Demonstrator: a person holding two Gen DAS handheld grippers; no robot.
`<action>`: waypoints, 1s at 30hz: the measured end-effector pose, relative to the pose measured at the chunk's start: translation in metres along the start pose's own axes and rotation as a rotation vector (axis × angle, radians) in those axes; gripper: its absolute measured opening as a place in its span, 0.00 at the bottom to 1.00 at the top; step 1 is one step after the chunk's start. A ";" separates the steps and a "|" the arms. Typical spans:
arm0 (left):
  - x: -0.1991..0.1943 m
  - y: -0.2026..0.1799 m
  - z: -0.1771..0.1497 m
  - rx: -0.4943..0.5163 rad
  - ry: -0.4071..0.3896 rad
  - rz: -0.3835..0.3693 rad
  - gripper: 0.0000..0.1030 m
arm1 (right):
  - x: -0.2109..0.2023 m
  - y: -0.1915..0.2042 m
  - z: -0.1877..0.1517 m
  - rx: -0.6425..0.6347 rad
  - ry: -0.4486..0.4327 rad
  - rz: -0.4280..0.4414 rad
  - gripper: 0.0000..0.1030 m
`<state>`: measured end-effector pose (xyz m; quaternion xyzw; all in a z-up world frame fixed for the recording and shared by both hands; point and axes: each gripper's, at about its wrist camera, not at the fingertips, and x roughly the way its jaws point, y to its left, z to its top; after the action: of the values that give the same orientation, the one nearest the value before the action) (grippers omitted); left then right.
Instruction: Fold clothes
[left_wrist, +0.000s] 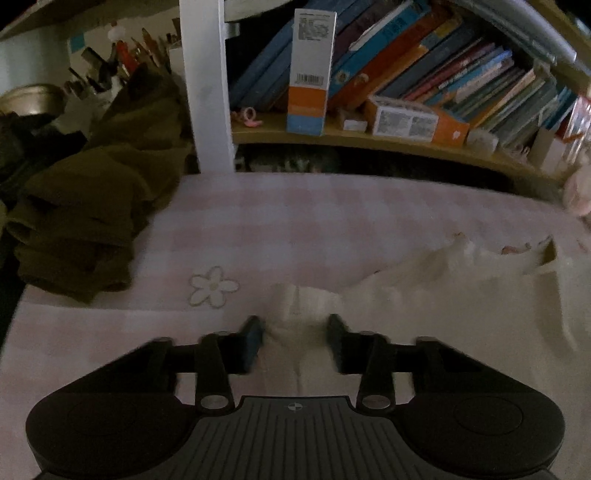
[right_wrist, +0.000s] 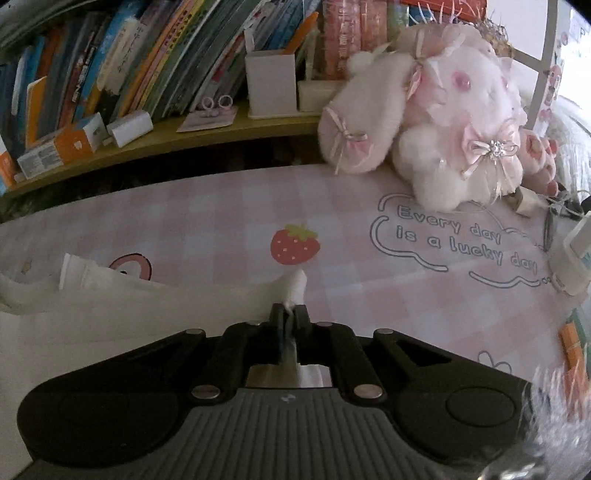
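The right gripper (right_wrist: 290, 314) has its two black fingers pinched tight on a twisted corner of a white garment (right_wrist: 147, 306), and a little nub of the cloth pokes up past the fingertips. From there the fabric runs off to the left, lying low across the pink checked tablecloth (right_wrist: 369, 295). Just beyond the pinched corner a printed strawberry (right_wrist: 294, 244) shows on the cloth, and further right is the lettering "Every day is a lucky day". A fluffy white-and-pink plush toy (right_wrist: 443, 122) with ribbon bows sits at the back of the table, against a shelf of leaning books (right_wrist: 129, 66).

The left gripper (left_wrist: 295, 341) stands with its fingers spread wide apart, low over the same white garment (left_wrist: 443, 314). A fold of the pale cloth lies between the fingers, but neither is closed on it. The garment spreads away to the right, rumpled along its far edge. To the left, a heap of olive-brown clothing (left_wrist: 81, 221) is piled at the table's edge, well apart from the white piece. A printed flower (left_wrist: 213, 287) marks the tablecloth between them. Behind, an upright carton (left_wrist: 309, 70) stands on the shelf before the books.
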<state>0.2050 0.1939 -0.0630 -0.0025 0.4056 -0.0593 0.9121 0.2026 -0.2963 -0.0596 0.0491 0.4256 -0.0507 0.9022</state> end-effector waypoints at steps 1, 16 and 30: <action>-0.001 0.004 0.000 -0.024 -0.012 -0.002 0.02 | 0.000 0.000 0.000 -0.005 0.002 0.000 0.06; 0.010 0.028 -0.001 -0.139 -0.020 0.042 0.17 | -0.001 0.001 0.000 -0.030 0.016 -0.009 0.06; -0.110 0.004 -0.052 -0.031 -0.064 0.064 0.49 | -0.105 -0.047 -0.057 -0.001 0.012 0.061 0.38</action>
<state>0.0936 0.2123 -0.0167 -0.0055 0.3772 -0.0239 0.9258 0.0861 -0.3300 -0.0166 0.0619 0.4293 -0.0225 0.9007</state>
